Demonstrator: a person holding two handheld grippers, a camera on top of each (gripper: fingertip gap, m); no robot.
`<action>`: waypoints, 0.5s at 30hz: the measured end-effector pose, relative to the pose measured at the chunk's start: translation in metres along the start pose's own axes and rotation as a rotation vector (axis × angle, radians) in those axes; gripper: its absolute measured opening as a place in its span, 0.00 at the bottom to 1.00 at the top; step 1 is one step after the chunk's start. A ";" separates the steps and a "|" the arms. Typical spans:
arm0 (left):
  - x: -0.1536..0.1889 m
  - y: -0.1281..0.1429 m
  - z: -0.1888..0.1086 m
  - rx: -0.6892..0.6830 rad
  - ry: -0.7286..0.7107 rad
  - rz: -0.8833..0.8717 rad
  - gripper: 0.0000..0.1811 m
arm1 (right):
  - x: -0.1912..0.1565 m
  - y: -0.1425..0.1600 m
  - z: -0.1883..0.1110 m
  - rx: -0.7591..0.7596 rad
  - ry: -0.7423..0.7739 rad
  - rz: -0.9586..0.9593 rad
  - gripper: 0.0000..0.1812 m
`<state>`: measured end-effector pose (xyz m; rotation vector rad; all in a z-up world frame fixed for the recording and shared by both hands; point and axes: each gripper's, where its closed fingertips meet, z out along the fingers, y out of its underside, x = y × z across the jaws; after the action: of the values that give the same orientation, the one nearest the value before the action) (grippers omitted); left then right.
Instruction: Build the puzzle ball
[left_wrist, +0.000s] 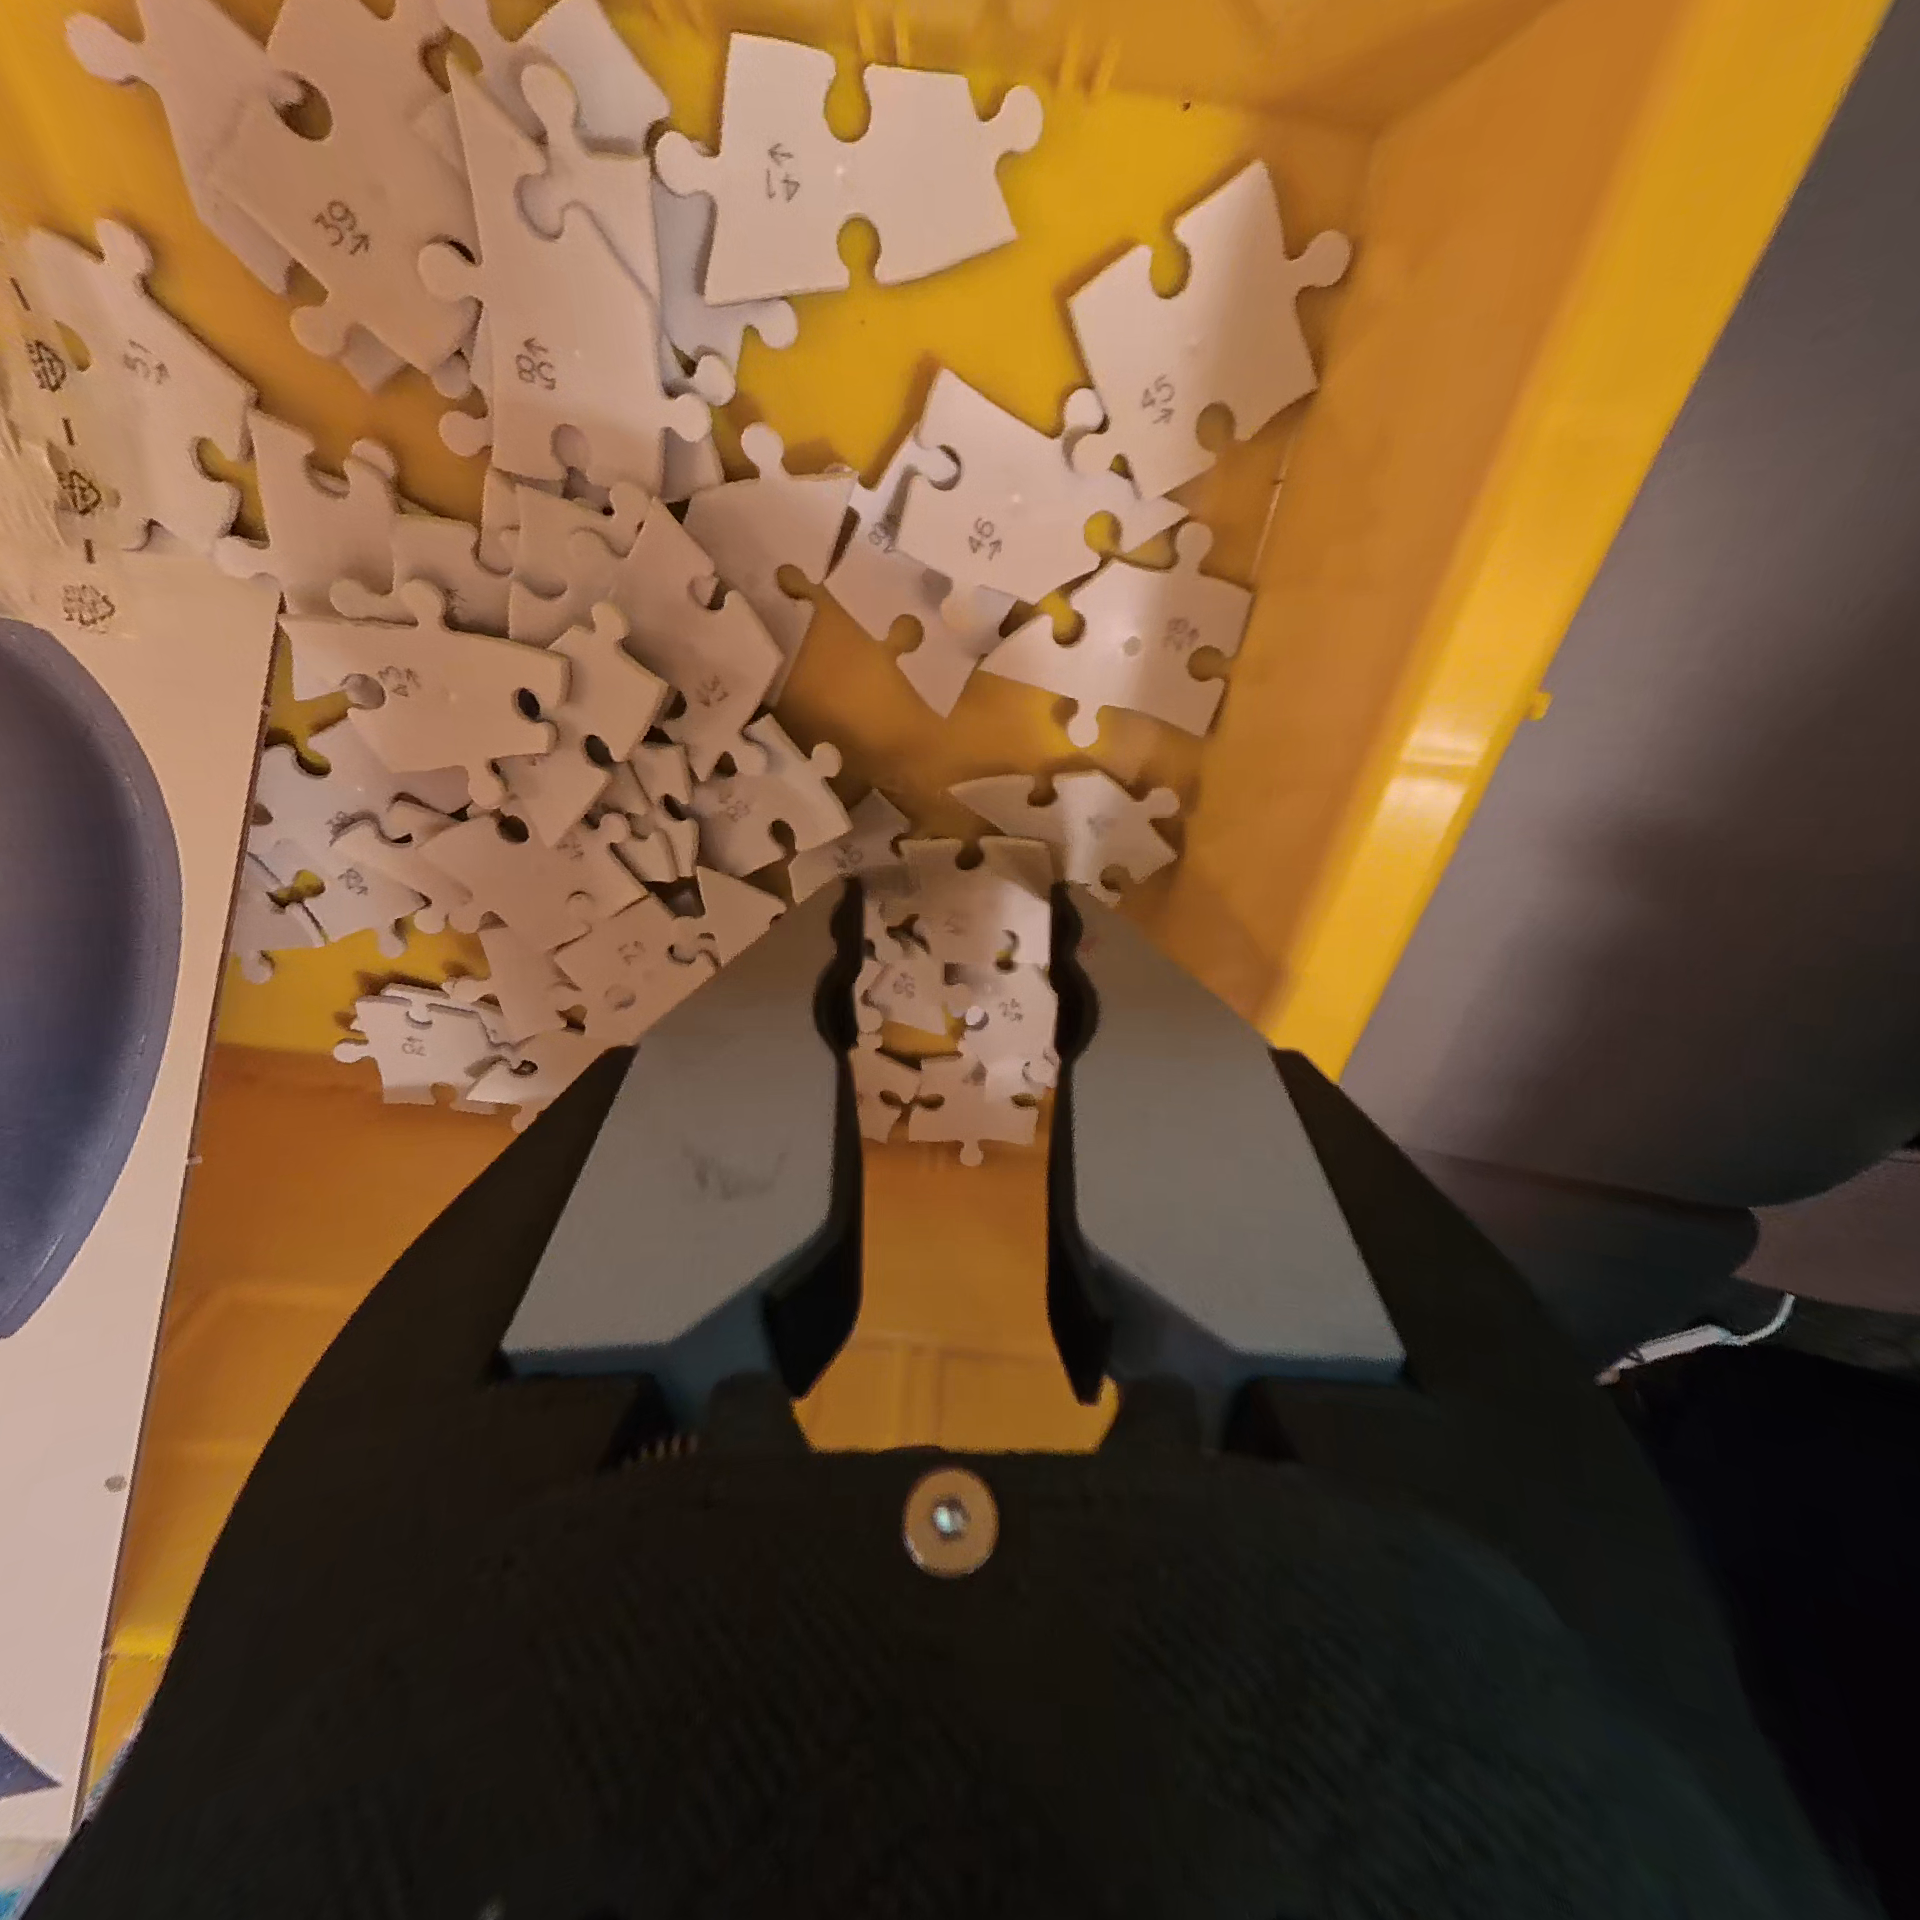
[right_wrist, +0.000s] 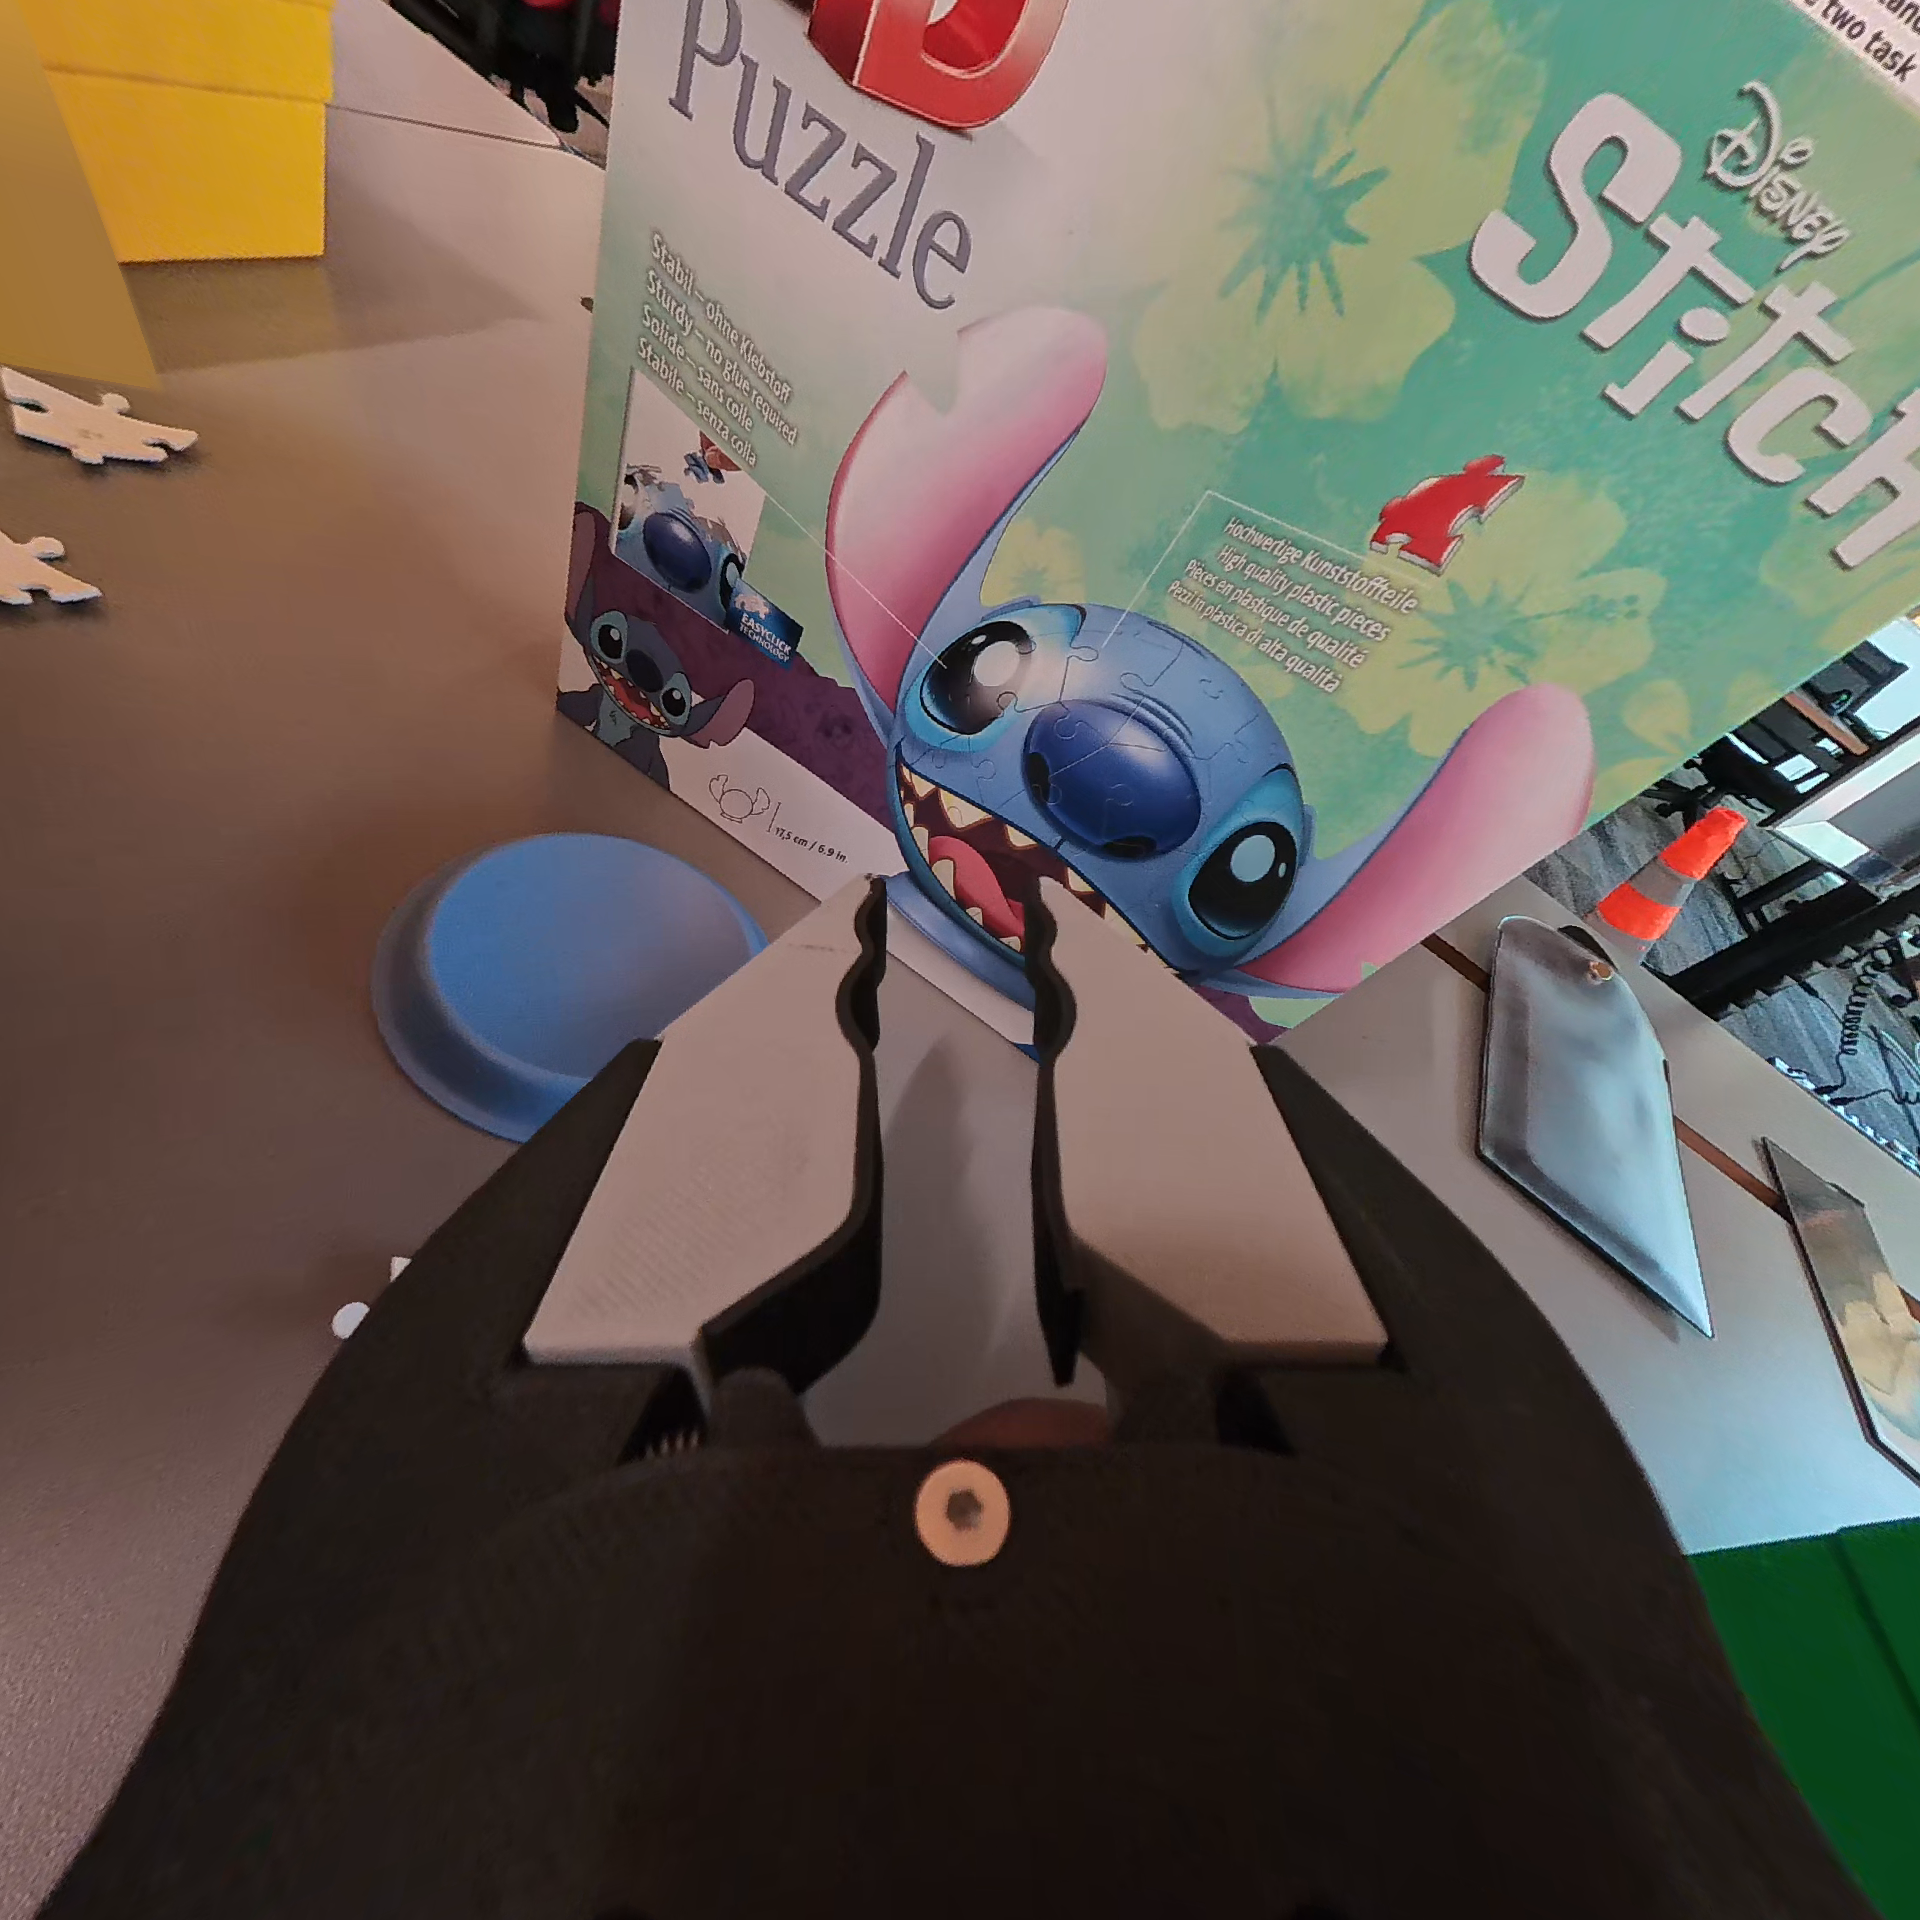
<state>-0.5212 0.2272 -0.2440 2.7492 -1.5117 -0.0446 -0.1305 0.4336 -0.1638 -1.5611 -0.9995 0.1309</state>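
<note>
Left gripper (left_wrist: 956, 894) points down into a yellow bin (left_wrist: 1455, 520), fingers spread apart with nothing between them, tips hovering just over the near edge of the pile of puzzle pieces (left_wrist: 582, 644). The pieces are white, lying back-side up, heaped loosely and overlapping across the bin floor; a few lie more separate toward the far right corner, e.g. one single piece (left_wrist: 1195, 332) near the bin wall. A white box edge (left_wrist: 114, 1039) stands at the left of that view, with a dark blue round shape printed or showing on it. Grey surface (left_wrist: 1714, 727) outside the bin on the right. Right gripper (right_wrist: 956, 904) is also released, fingers apart, empty, held low over a grey table (right_wrist: 260, 831). Straight ahead of it stands the puzzle box (right_wrist: 1247, 364), upright, tilted in view, with a blue cartoon creature pictured on a green front. A blue round stand (right_wrist: 520, 966) sits on the table left of the gripper, just beside the box's bottom corner. Two loose white pieces (right_wrist: 94, 426) lie on the table at far left, near a yellow bin wall (right_wrist: 197, 135). No assembled ball in either view.
</note>
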 end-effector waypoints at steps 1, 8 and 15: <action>0.001 -0.001 0.000 0.003 0.003 0.006 0.17 | 0.000 0.000 0.000 0.000 0.000 0.000 0.13; 0.002 -0.004 0.000 0.010 0.013 0.007 0.17 | -0.001 0.000 0.000 -0.001 -0.002 0.000 0.13; -0.003 -0.010 -0.019 0.116 0.044 -0.049 0.01 | 0.001 0.000 0.000 -0.001 0.003 0.001 0.13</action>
<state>-0.5143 0.2349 -0.2254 2.8551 -1.4816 0.1062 -0.1297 0.4341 -0.1638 -1.5624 -0.9972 0.1287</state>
